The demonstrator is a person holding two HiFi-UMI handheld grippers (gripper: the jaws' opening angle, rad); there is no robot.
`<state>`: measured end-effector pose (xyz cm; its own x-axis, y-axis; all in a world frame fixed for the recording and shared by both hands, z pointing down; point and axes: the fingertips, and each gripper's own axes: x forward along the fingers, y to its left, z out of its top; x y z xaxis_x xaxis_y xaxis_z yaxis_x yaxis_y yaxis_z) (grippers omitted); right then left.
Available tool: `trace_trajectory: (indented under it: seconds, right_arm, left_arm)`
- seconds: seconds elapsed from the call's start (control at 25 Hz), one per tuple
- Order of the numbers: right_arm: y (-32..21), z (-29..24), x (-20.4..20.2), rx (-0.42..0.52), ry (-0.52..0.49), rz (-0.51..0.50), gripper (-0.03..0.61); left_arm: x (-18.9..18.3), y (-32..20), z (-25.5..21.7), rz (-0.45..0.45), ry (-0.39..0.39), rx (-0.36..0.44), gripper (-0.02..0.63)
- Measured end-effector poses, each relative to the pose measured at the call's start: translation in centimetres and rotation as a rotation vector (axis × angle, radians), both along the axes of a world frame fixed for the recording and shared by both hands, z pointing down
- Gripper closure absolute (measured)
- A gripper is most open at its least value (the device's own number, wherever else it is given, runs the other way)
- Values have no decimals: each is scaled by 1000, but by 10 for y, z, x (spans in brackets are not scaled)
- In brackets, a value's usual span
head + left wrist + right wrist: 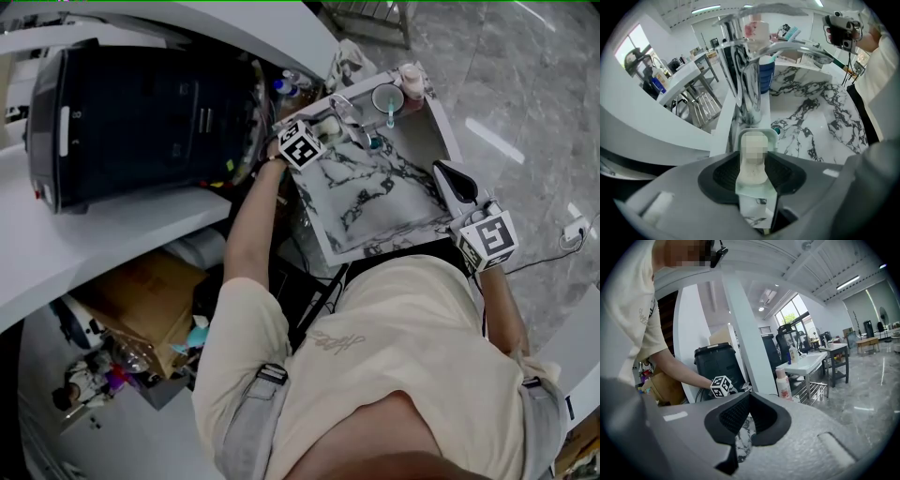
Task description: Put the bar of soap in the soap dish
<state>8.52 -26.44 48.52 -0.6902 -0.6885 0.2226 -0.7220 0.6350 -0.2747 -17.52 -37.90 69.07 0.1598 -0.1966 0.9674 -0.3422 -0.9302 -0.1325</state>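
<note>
The task looks almost finished to me. In the left gripper view the bar of soap is inside the pale green soap dish: the rounded rim of the dish shows beyond the far end of the bar, and a strip of the dish floor shows under its near end. The dish stands on the marble table just in front of the faucet, at the back corner. The left tool points steeply down over it with its jaws wide apart and the soap between them. The pads are very close to the two long sides of the bar, but I see no squeeze there, so I judge the bar as let go and resting on the dish, though a light touch cannot be excluded. What is left, I think, is only to lift this tool straight up without dragging the bar along. The soap seems to lie flat, broad face up, with its long axis along the length of the dish; one end points to the faucet and the other back toward the tool's camera, so the jaws stand across its short width. The right tool takes no part — it is held near level at the other side of the table, its jaws closed tip to tip with nothing between them.
</note>
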Motion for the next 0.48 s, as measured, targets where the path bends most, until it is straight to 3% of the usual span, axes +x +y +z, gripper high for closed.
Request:
trace_trajectory:
  seconds: [0.28,0.48]
  right_arm:
    - [8,-9,-20,25,-7,-46,577]
    - [18,-13,-39,44,-11,-91,577]
  left_arm:
    - [8,0,-58,-218,258,131,433]
    - [12,39,-81,-353,419,127,446]
